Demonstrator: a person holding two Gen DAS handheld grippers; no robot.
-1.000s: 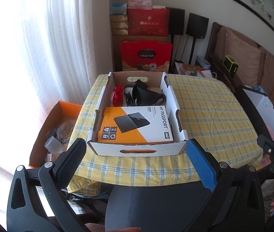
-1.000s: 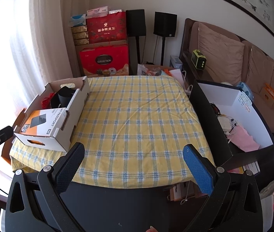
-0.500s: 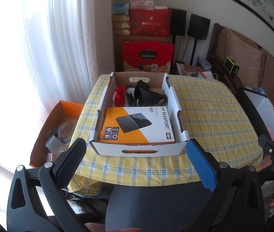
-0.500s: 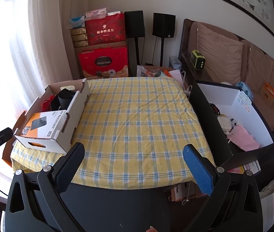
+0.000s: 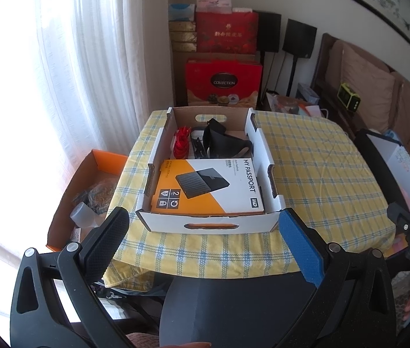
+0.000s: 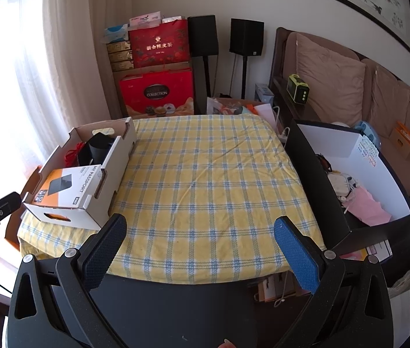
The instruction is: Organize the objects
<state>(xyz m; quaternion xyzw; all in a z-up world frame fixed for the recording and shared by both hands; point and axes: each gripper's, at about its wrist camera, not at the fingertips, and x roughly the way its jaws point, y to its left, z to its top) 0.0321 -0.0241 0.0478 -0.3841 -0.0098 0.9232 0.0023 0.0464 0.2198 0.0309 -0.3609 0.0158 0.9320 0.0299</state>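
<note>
A white cardboard tray [image 5: 210,226] stands on the left part of a table with a yellow checked cloth [image 6: 210,179]; the tray also shows in the right wrist view [image 6: 89,217]. In it lie an orange and white "My Passport" box [image 5: 209,187], a black pouch [image 5: 225,145] and a red bundle [image 5: 181,142]. My left gripper [image 5: 202,226] is open and empty, in front of the tray's near wall. My right gripper [image 6: 199,229] is open and empty above the table's near edge, right of the tray.
An orange box [image 5: 89,174] with clutter sits on the floor left of the table. A black bin with white lining [image 6: 349,174] stands at the right. Red gift boxes [image 6: 158,92], speakers and a sofa [image 6: 335,87] lie behind.
Both grippers have drifted slightly; the tray sits a little higher and closer in the left wrist view. Nothing was grasped or released.
</note>
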